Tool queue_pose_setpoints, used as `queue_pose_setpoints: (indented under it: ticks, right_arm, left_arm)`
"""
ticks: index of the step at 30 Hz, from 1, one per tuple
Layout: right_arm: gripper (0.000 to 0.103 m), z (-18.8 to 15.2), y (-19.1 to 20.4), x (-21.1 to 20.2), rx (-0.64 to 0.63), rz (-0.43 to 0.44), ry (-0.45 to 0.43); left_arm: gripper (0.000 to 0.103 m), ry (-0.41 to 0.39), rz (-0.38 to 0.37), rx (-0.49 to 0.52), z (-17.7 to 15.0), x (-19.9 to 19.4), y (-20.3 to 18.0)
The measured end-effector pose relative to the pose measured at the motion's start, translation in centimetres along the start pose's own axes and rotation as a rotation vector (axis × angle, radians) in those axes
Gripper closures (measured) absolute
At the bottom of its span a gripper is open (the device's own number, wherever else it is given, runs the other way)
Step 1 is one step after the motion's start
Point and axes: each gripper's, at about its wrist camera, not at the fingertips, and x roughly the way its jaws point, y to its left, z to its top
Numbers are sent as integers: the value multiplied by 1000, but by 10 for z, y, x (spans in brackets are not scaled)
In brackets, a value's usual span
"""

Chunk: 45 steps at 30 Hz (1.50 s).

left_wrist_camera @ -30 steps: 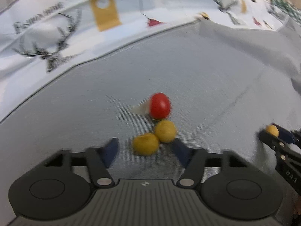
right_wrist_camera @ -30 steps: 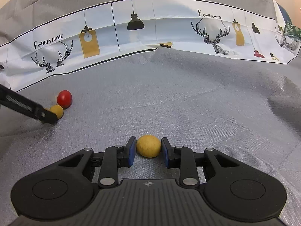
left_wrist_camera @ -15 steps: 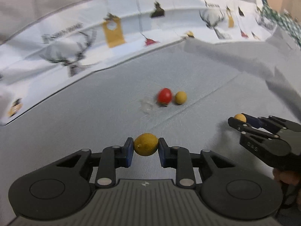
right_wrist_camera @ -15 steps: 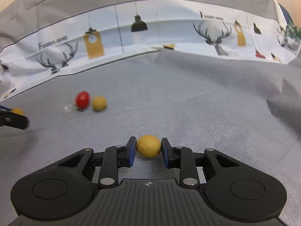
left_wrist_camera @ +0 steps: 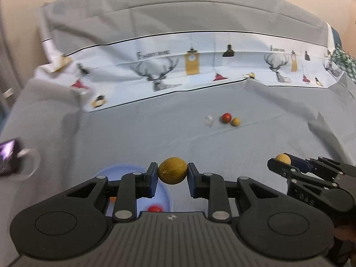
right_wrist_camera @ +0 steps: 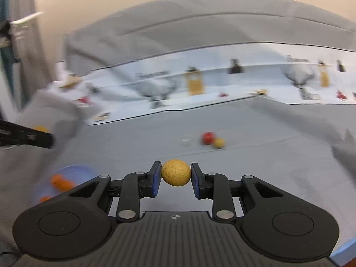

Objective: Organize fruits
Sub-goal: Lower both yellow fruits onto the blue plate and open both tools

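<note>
Left gripper: clamped on a yellow fruit, pads pressing its two sides at the widest part, the fruit lifted above the near edge of a blue bowl.
Right gripper: closed on a second yellow fruit, same side-to-side hold, carried clear of the grey cloth.
Bowl: low on the left in both views; a red fruit shows inside it under the left gripper, and orange pieces show blurred in the right view.
Left on the cloth: a red fruit and a small yellow fruit touching each other, well apart from the bowl, with a small clear scrap just beside them.
Handling: these look small, round and light, firm enough to take the pads; my guess is that round skin will roll or squirt out if gripped off-centre, so hold across the middle and ease off low over the bowl.
Next, as I read it: both fruits go into the bowl, then the pair on the cloth.
Writing: the printed strip at the back reads "Fashion home" beside deer heads and lamps; too blurred to read in the right view.
</note>
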Motion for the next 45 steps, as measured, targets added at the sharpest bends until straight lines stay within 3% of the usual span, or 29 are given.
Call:
queue_pose_setpoints:
  ticks: [6,15,30,45]
  right_arm:
    - [73,-8,64,-51,-74,138,11]
    - [73,-21,117,-87,-222,186,8]
    - [73,-19,133,-88,-275,168,8]
    - [73,-18,134,-61,-276,175,75]
  left_arm:
    - [72,14,43,-51,-48,-56,23]
    - [72,-35,98,-135,-93,-105,55]
    - [72,-57,100,-196,-96,-112,75]
    - [72,-22,120,-217,-86,-87,93]
